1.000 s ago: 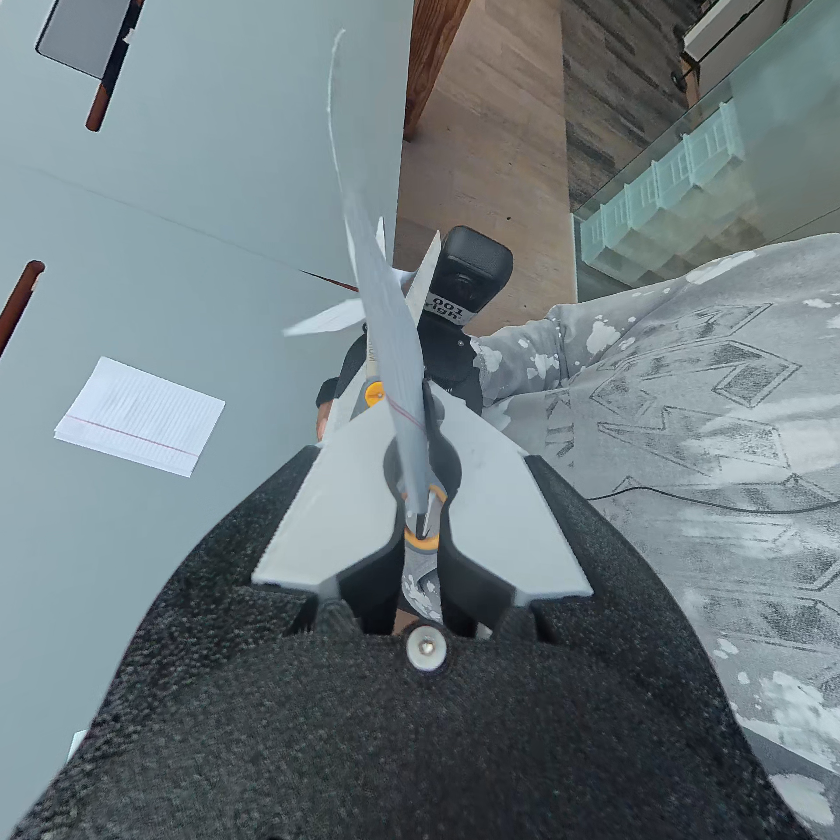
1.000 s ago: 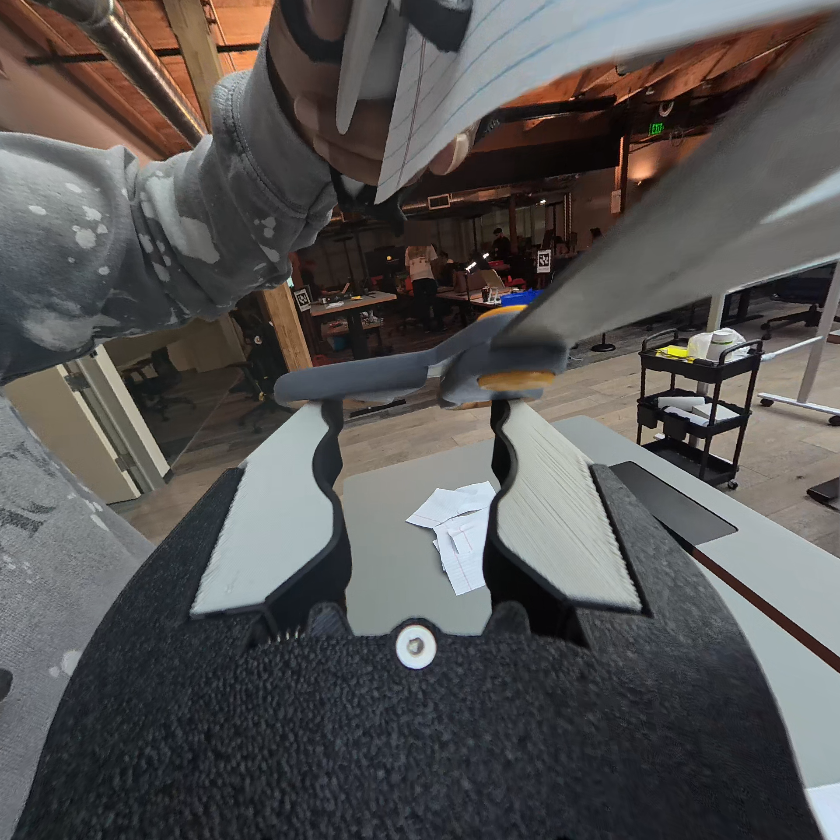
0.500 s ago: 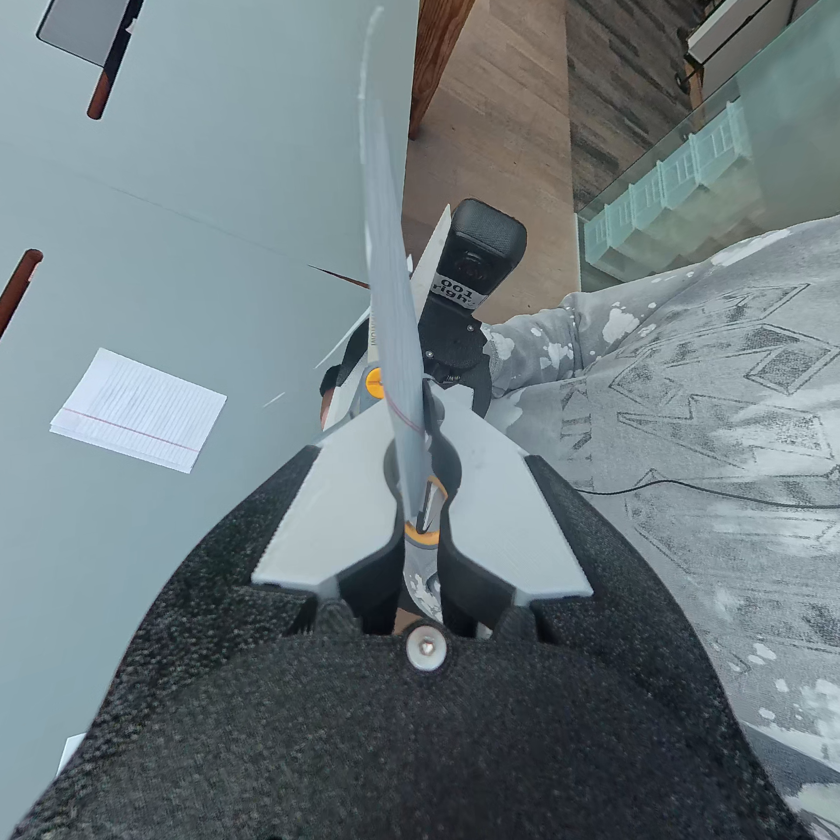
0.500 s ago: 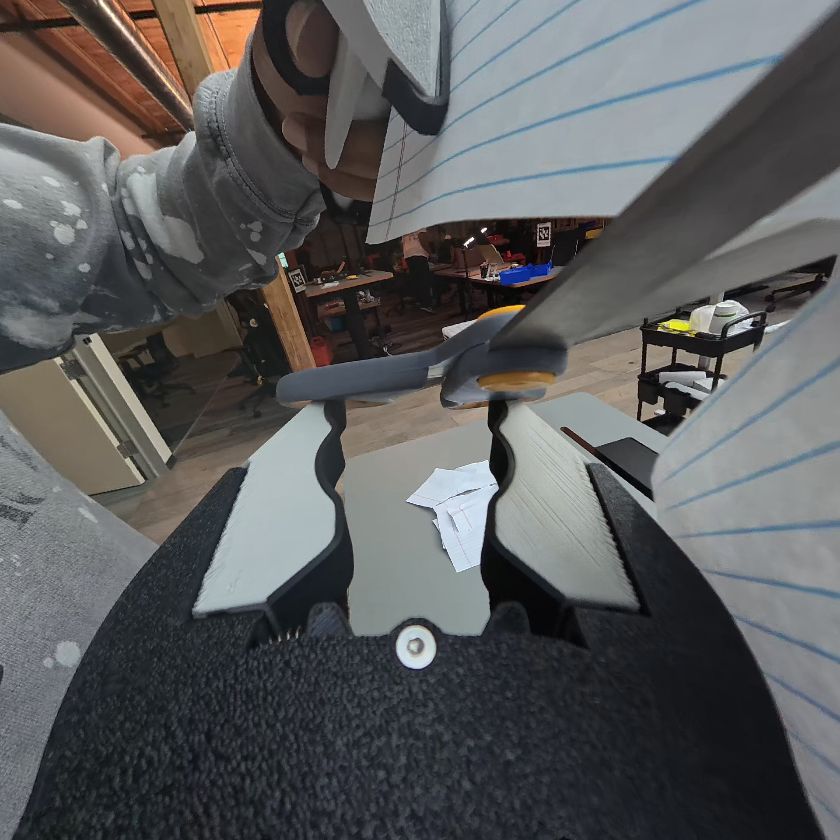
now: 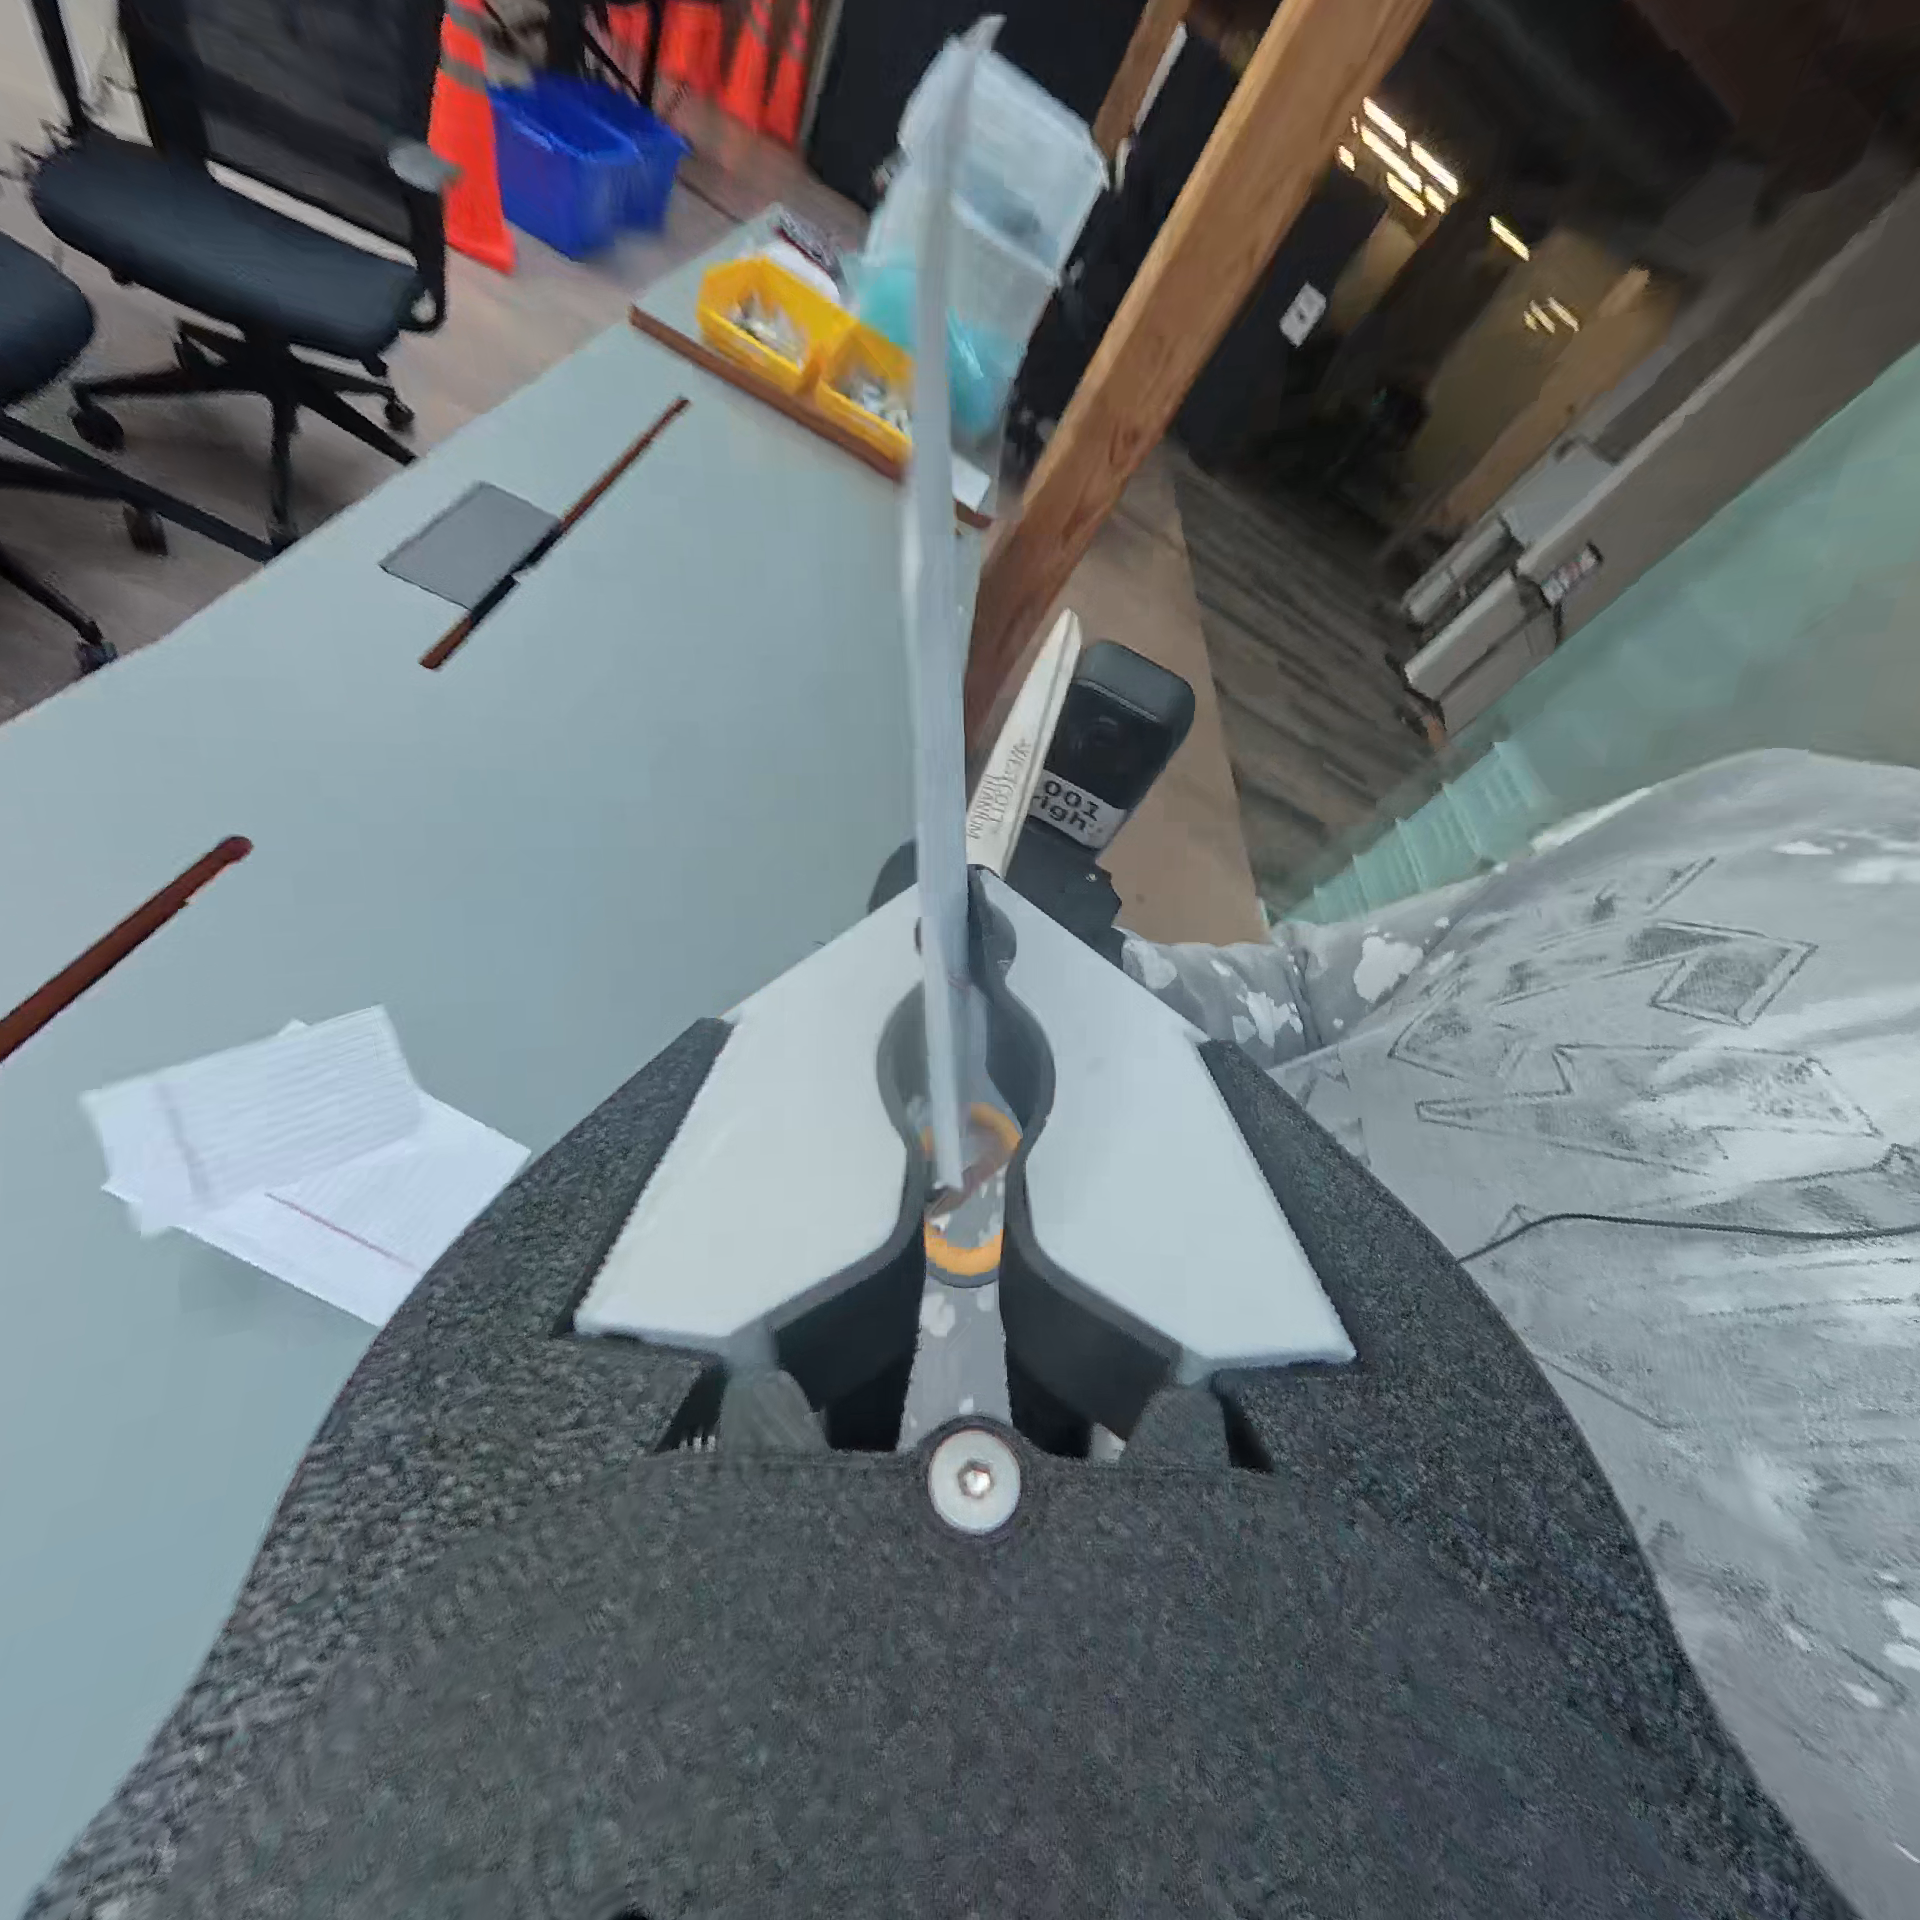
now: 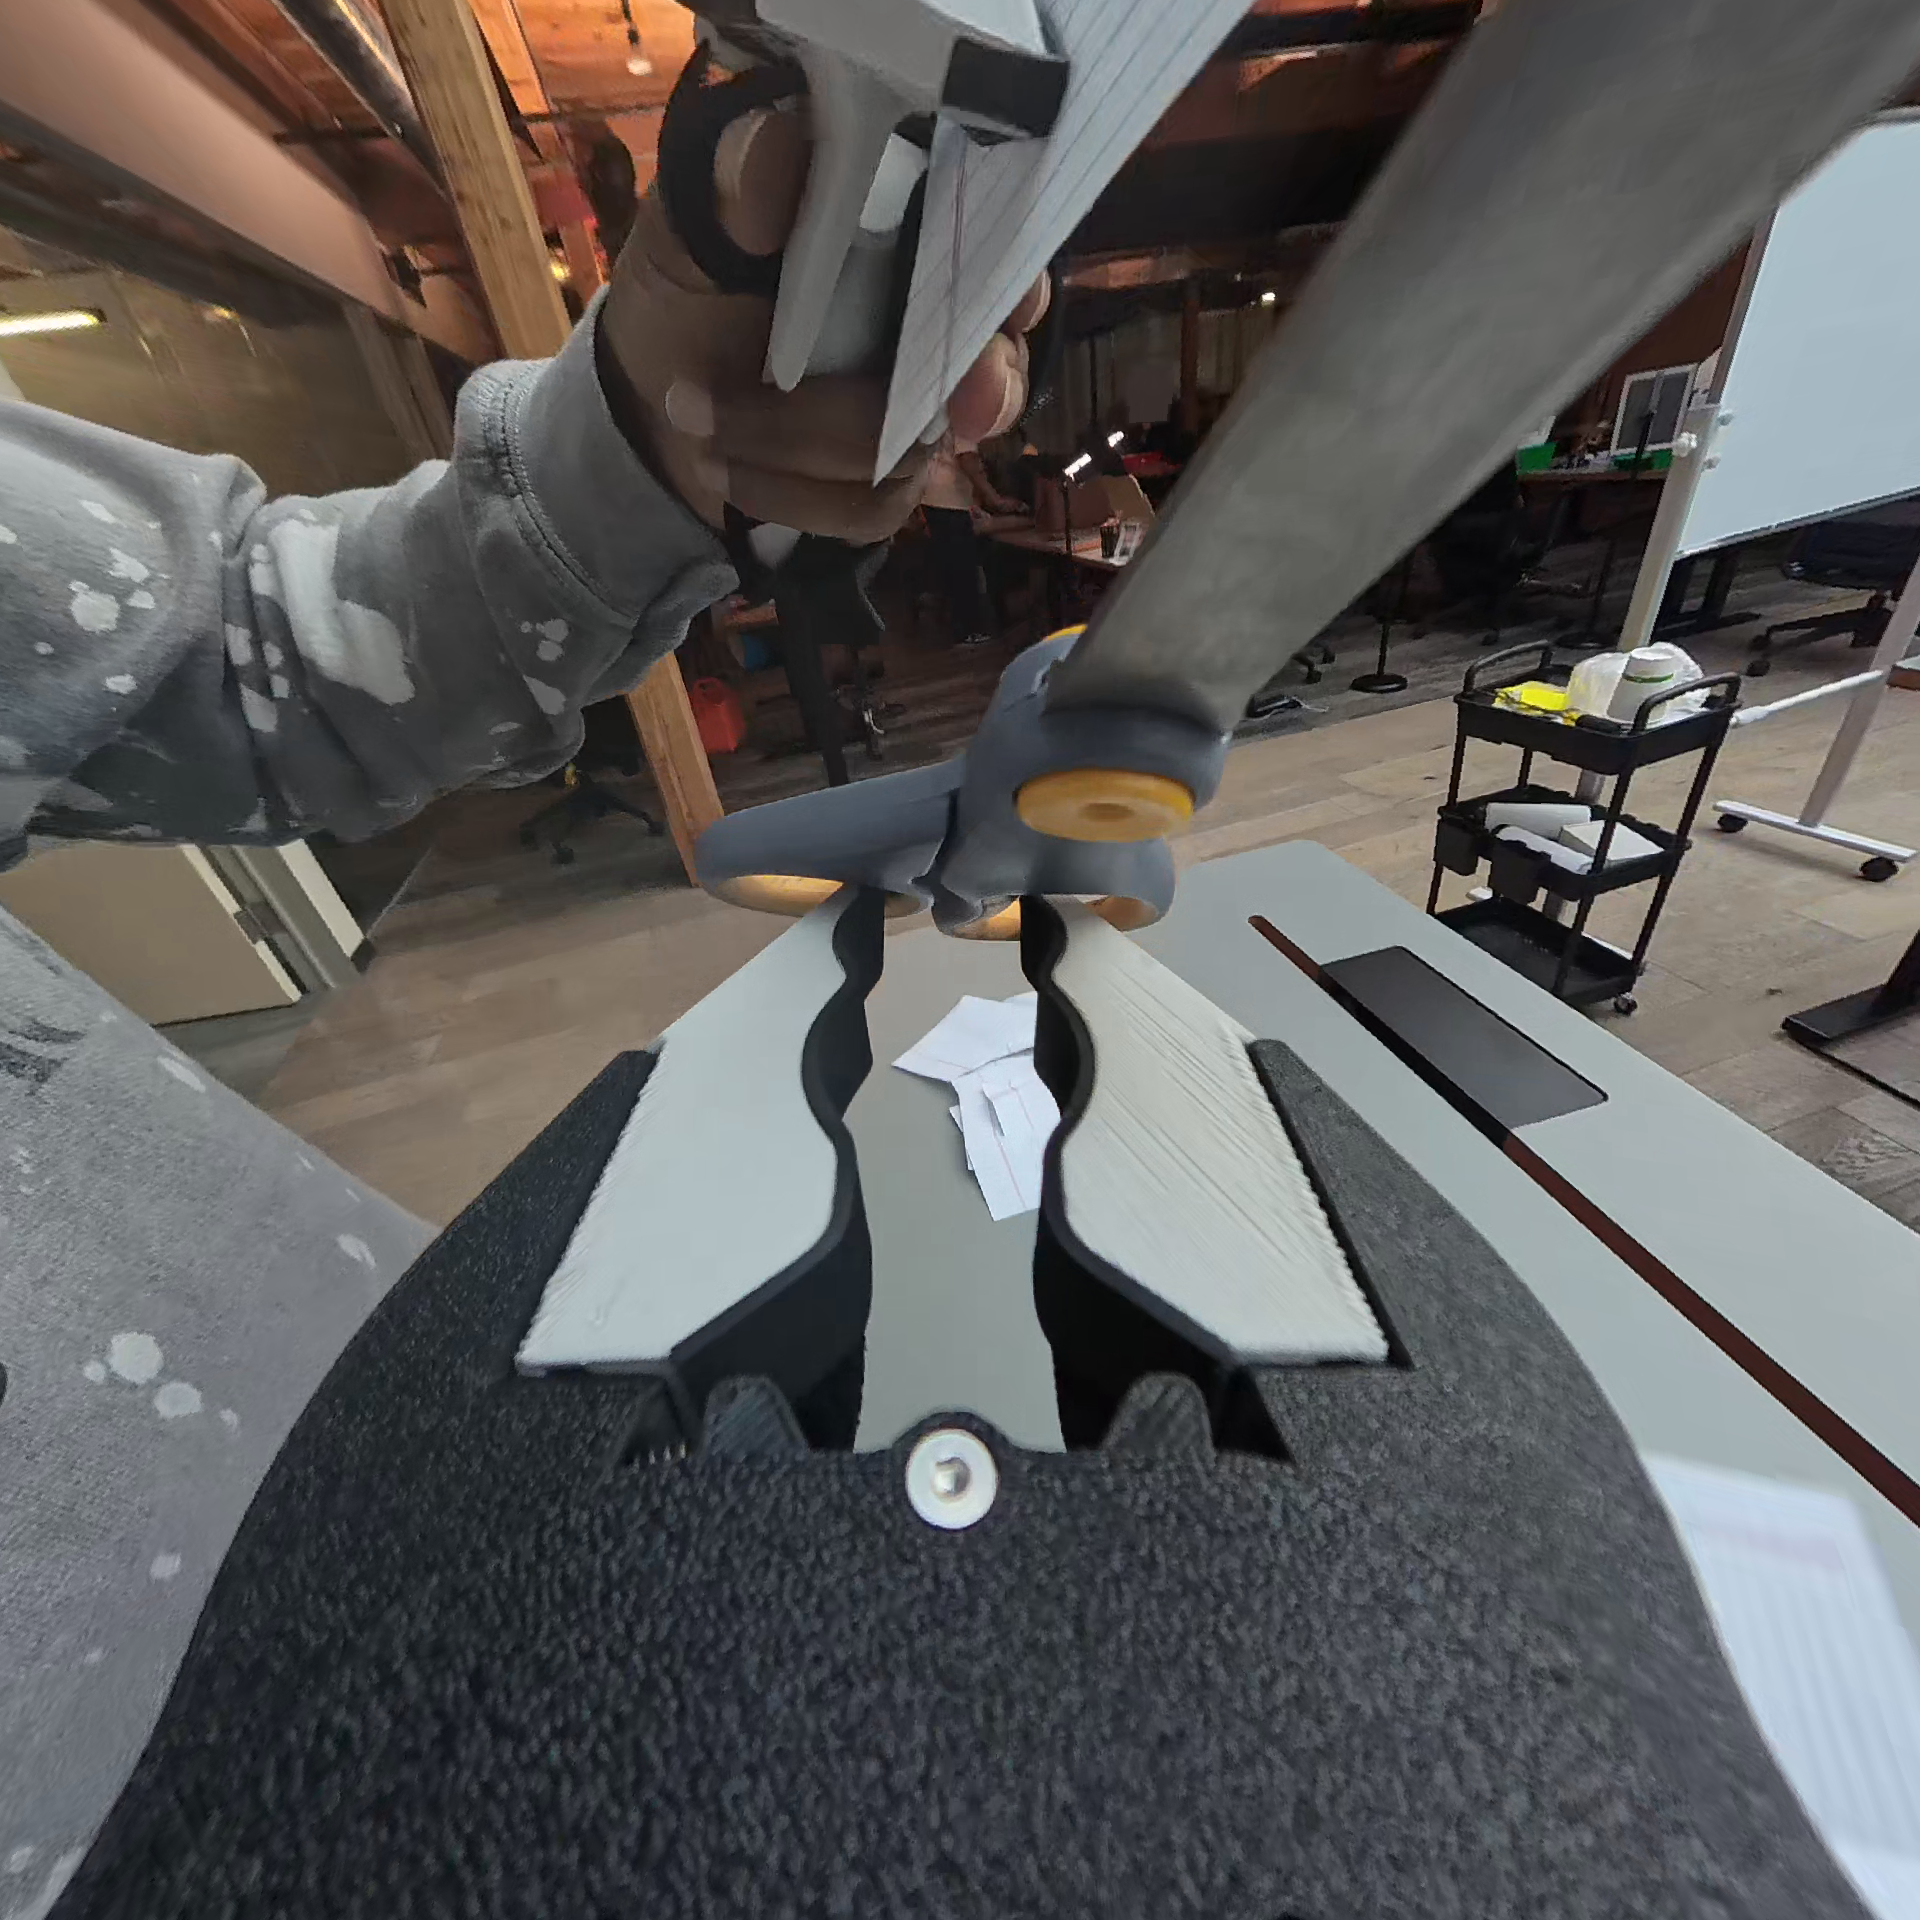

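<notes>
left gripper [image 5: 961, 904] clenched on a lined sheet [image 5: 935, 665] held edge-on above the grey table [image 5: 520, 831], right gripper [image 6: 951, 914] pinching scissors [image 6: 1049, 821] by the handles, blades beside the sheet, paper scraps [image 6: 997, 1091] on the table

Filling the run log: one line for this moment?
left gripper: shut on lined paper sheet | right gripper: shut on scissors | paper scraps on table

A white label [image 5: 1072, 817] with printed characters sticks on the front of the black camera [image 5: 1122, 727], below its lens. Small lettering, stamped lengthwise, runs along the blade of the scissors [image 5: 1003, 795], just beside the upright lined sheet [image 5: 935, 623]. Both are sharp enough to read; any signs farther back are too small or blurred.
</notes>
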Motion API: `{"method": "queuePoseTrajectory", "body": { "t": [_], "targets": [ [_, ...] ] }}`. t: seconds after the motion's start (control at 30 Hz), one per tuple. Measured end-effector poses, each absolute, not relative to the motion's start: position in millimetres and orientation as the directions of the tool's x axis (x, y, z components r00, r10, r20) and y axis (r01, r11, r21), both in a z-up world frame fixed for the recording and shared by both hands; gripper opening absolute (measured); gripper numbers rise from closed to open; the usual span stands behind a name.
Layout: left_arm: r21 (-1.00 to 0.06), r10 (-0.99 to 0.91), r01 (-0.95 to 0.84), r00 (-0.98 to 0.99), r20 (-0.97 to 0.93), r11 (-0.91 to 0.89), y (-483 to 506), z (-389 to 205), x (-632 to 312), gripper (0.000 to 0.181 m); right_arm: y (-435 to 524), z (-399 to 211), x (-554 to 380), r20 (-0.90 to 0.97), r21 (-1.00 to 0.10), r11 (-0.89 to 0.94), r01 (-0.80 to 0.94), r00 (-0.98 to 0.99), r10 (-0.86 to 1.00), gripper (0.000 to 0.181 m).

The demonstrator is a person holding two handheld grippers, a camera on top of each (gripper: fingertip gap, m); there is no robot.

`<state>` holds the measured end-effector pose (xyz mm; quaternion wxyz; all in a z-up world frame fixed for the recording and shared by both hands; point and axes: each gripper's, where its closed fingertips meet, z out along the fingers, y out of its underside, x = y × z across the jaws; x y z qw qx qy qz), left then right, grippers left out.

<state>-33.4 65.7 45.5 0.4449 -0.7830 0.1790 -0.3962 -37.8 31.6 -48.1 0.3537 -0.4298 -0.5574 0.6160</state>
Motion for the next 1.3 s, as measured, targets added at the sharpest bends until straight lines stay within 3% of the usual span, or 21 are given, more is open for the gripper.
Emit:
{"method": "queuePoseTrajectory", "body": {
  "t": [0.07, 0.17, 0.4, 0.6, 0.8, 0.9, 1.13, 1.2, 1.3],
  "targets": [
    [-0.851, -0.586, 0.174, 0.656, 0.475, -0.496, 66.3, 37.4, -57.6, 0.0, 33.6, -59.0, -34.7, -0.137, -0.99, -0.111, 0.09, -0.371, 0.919, 0.025],
    [-0.782, -0.469, 0.406, 0.636, 0.613, -0.473, 63.6, -1.5, -100.1, 0.0, 40.6, -82.7, -25.6, -0.153, -0.981, -0.101, 0.166, -0.335, 0.93, 0.025],
    [-0.437, 0.018, 0.833, 0.47, 0.882, -0.338, 23.7, -213.0, -220.7, 0.0, 60.0, -131.7, 7.8, -0.27, -0.935, -0.208, 0.288, -0.197, 0.942, 0.025],
    [-0.228, 0.316, 0.946, 0.295, 0.902, -0.233, -40.1, -361.0, -274.5, 0.0, 65.1, -162.9, 9.2, -0.305, -0.891, -0.242, 0.384, -0.112, 0.946, 0.024],
    [-0.129, 0.455, 0.969, 0.213, 0.865, -0.209, -81.0, -431.2, -315.1, 0.0, 48.4, -182.0, -12.0, -0.328, -0.852, -0.239, 0.465, -0.12, 0.937, 0.024],
    [-0.106, 0.525, 0.972, 0.203, 0.827, -0.21, -94.8, -456.1, -331.3, 0.004, 37.8, -188.0, -24.1, -0.339, -0.84, -0.237, 0.489, -0.131, 0.932, 0.024],
    [-0.113, 0.616, 0.978, 0.2, 0.762, -0.178, -107.4, -469.2, -348.1, 0.031, 17.6, -196.0, -49.8, -0.353, -0.828, -0.229, 0.511, -0.158, 0.922, 0.024],
    [-0.155, 0.674, 0.977, 0.213, 0.708, -0.146, -116.7, -468.9, -351.7, 0.048, 13.7, -201.3, -55.5, -0.354, -0.816, -0.223, 0.533, -0.157, 0.922, 0.024],
    [-0.299, 0.768, 0.948, 0.274, 0.579, -0.112, -136.7, -461.6, -357.5, 0.07, 8.9, -212.2, -63.4, -0.353, -0.791, -0.213, 0.574, -0.143, 0.925, 0.024]
  ]
}}
